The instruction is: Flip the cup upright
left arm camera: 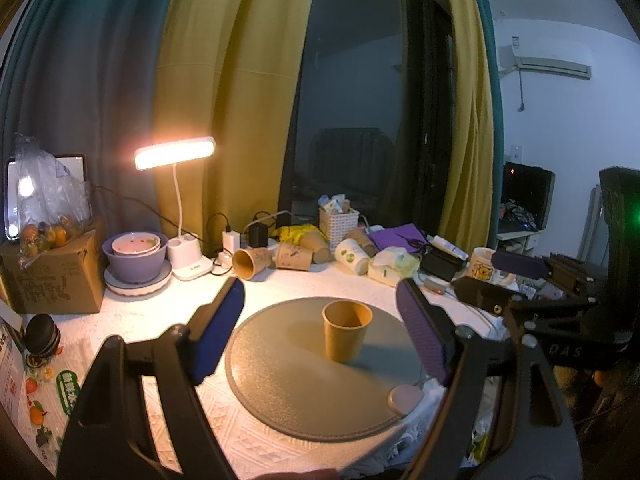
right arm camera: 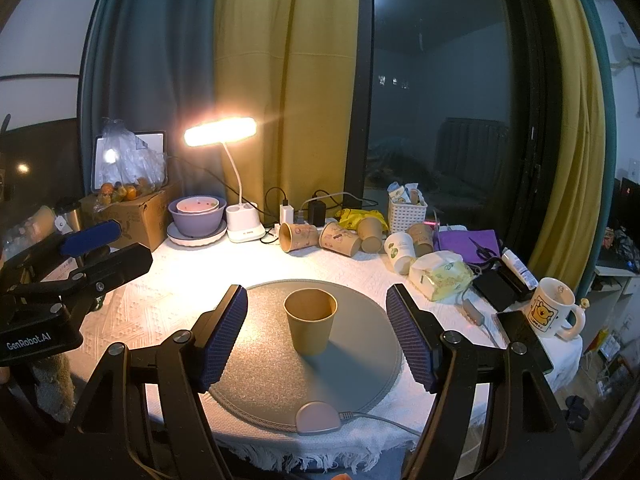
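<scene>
Cup: the brown paper cup [right arm camera: 311,327] stands upright, mouth up, on the round grey mat [right arm camera: 264,376], ahead of and between the right gripper's fingers [right arm camera: 224,336], touching neither; in the left view it [left arm camera: 346,336] sits nearer that gripper's right finger than its left.
Right gripper [right arm camera: 317,336]: fingers spread wide, nothing between the pads.
Left gripper [left arm camera: 320,332]: fingers wide apart as well, empty; the right gripper's body shows beyond its right finger.
Counter [right arm camera: 168,300]: covered by a white textured cloth with a fringed near edge; the mat lies on it under the fingers, with a small pink oval controller [right arm camera: 318,418] and its cable at the mat's near rim.
Beyond the fingers: a lit desk lamp [right arm camera: 220,131], a purple bowl [right arm camera: 197,218] holding a pink one, several paper cups lying on their sides [right arm camera: 316,237], a white basket [right arm camera: 407,210], a tissue pack [right arm camera: 440,275].
Off the right finger: a white mug [right arm camera: 552,308] with a yellow bear.
Off the left finger: a cardboard box [right arm camera: 132,216] with a bag of fruit on top.
Room: yellow and teal curtains [right arm camera: 280,80] frame a dark window; an air conditioner [left arm camera: 548,58] hangs on the white wall.
Writing: "GenRobot.AI" on the left gripper's body in the right view; "DAS" on the right gripper's body in the left view; other print is too small to read.
</scene>
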Available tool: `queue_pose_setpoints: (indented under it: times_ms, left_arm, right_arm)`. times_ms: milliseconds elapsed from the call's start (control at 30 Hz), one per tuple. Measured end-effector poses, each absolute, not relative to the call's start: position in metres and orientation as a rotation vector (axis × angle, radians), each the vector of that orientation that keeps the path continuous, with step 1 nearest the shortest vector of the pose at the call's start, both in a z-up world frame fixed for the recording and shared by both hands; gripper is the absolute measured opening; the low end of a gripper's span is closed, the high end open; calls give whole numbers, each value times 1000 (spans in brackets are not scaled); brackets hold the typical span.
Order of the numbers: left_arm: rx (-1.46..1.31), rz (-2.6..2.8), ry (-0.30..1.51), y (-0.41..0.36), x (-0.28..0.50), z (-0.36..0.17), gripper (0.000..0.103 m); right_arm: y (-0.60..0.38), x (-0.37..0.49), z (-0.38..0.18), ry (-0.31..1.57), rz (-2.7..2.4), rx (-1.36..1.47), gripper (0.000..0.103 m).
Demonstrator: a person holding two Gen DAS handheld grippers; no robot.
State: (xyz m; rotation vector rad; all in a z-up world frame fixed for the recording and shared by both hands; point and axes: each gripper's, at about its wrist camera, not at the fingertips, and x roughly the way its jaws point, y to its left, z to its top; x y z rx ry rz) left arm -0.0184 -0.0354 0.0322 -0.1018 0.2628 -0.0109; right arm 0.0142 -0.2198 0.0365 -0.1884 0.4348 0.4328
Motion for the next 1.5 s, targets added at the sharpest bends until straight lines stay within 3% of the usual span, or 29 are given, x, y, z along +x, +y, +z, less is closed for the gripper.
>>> queue_pose_setpoints:
  times_ms: [1500]
  left_arm:
    - [-103, -10, 265, -37, -18, 32, 79]
  right_arm:
    - [-219, 15, 35, 440, 433, -188, 75]
